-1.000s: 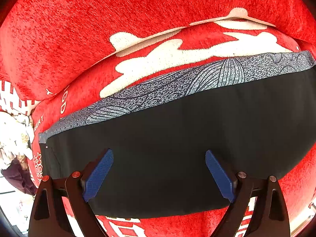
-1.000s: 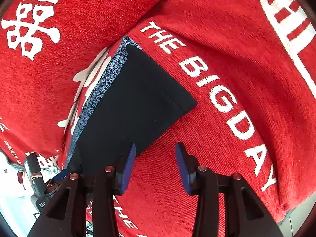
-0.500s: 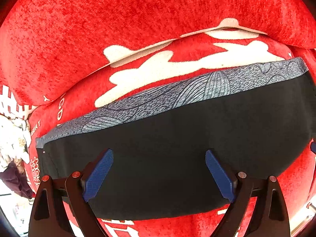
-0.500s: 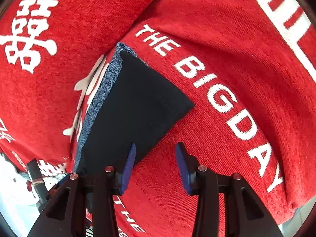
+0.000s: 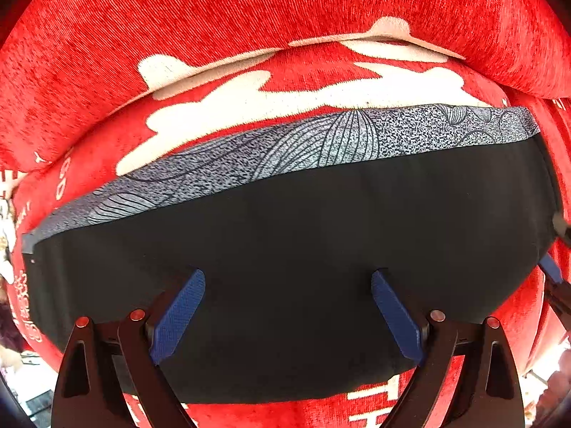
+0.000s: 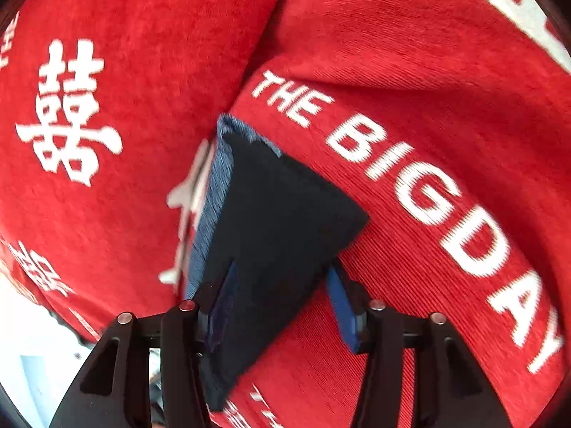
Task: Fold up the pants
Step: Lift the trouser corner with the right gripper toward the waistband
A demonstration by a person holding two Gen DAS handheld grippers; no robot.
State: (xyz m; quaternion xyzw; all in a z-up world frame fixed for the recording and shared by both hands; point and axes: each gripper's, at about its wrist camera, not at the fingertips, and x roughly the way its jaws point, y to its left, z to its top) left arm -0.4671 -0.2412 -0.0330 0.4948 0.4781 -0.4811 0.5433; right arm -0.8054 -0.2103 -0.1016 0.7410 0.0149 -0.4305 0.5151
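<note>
My left wrist view takes in the pants point(image 5: 303, 249) broadside: a wide black folded panel with a grey patterned band point(image 5: 285, 149) running along its far edge, all of it lying on the red cover point(image 5: 249, 18) printed with white shapes. My right wrist view shows what that one cannot — the narrow end of the same bundle point(image 6: 271, 235), a stacked corner with the band as a thin blue-grey strip down its left side, and white lettering on the red cloth point(image 6: 446, 89) reading THE BIG DAY beside it; this frame is slightly blurred.

At the right edge of the left view a blue pad and dark frame of my other tool point(image 5: 551, 274) peek in beside the pants' end. Pale clutter shows past the cover's lower corners, too small to name.

My left gripper point(image 5: 287, 315) is spread wide, both blue pads over the black cloth near its closest edge. My right gripper point(image 6: 285, 306) stands apart too — the bundle's right border passes between its fingers, not pinched
</note>
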